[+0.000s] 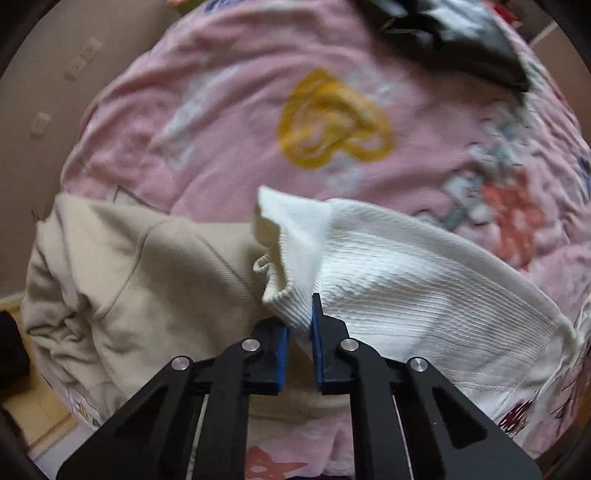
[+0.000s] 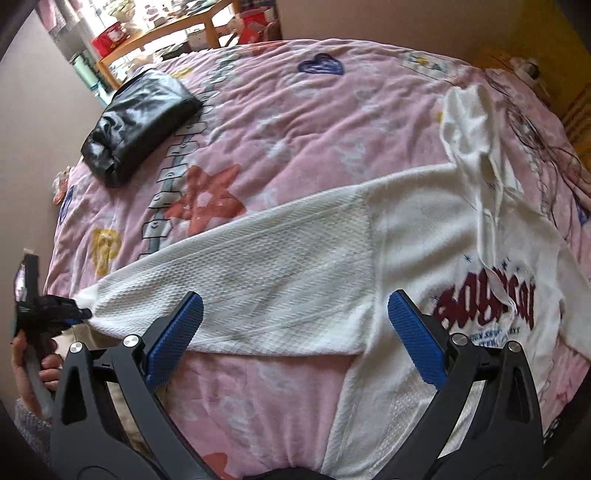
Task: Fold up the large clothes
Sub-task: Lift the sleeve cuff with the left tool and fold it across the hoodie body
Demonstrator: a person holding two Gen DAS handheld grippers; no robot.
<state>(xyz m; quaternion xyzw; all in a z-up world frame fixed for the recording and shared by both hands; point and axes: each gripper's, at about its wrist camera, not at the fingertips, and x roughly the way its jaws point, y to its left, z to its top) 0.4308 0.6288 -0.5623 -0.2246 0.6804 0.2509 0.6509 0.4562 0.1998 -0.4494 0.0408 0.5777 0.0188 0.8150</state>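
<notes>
Where the pink printed bedspread (image 2: 295,122) covers the bed, a white hoodie (image 2: 424,229) lies spread, its waffle-knit sleeve (image 2: 266,273) stretched leftward. At far left a hand (image 2: 35,363) holds the left tongs (image 1: 300,325), clamped on the sleeve's ribbed cuff (image 1: 286,295). Beside the cuff rests a beige garment (image 1: 122,266), crumpled at the bed's edge. A folded black leather jacket (image 2: 138,125) lies near the far left corner, well apart from the hoodie. Beyond it stands a cluttered wooden counter (image 2: 162,27) against a plain wall (image 1: 48,74) bearing switch plates. Right tongs (image 2: 295,314) hang apart above sleeve and torso, gripping nothing. Dark red lettering (image 2: 487,306) marks the chest at right.
</notes>
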